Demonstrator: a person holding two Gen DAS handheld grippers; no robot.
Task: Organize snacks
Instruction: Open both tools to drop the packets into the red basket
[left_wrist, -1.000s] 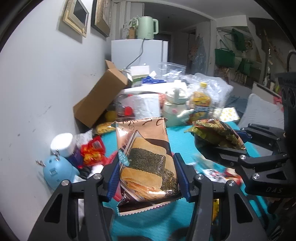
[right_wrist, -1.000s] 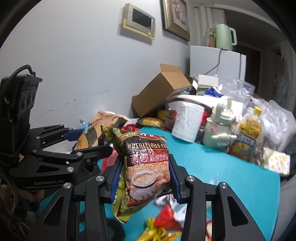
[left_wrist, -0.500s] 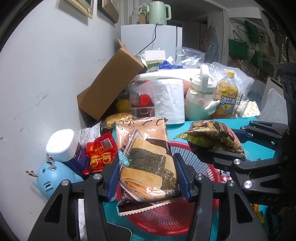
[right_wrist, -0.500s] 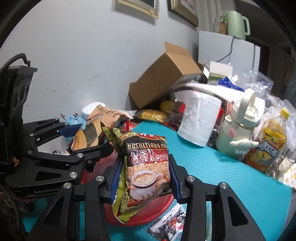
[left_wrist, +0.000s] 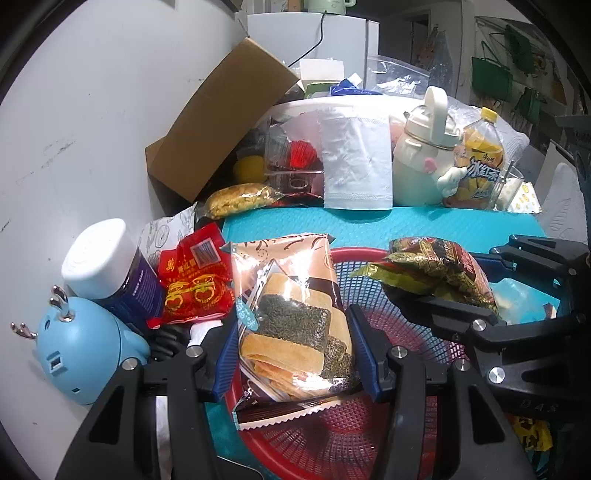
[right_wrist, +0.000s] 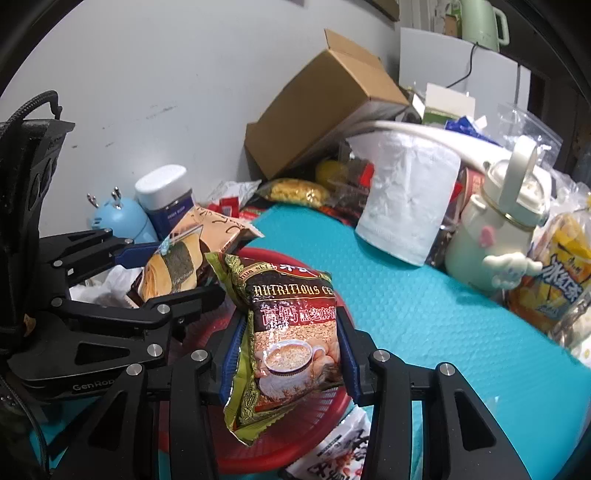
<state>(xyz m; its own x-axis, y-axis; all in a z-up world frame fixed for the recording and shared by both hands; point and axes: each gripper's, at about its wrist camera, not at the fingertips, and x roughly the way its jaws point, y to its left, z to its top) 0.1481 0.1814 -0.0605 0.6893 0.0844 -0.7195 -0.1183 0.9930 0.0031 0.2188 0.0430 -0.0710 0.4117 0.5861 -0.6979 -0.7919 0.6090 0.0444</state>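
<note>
Left wrist: glossy peach seaweed-cracker packet (left_wrist: 291, 314), uncrumpled.

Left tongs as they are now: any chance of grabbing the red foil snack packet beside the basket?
Probably not: the left tongs are shut on the seaweed cracker packet; the red foil packet lies uncovered.

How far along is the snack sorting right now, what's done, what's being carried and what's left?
Done: nothing shows inside the red mesh basket yet.
In hand: the left gripper is shut on the peach seaweed cracker packet, and the right gripper is shut on the green-edged cereal sachet, both over the basket.
Left: release both, then gather loose ones such as the red foil packet and yellow snack bag.
</note>
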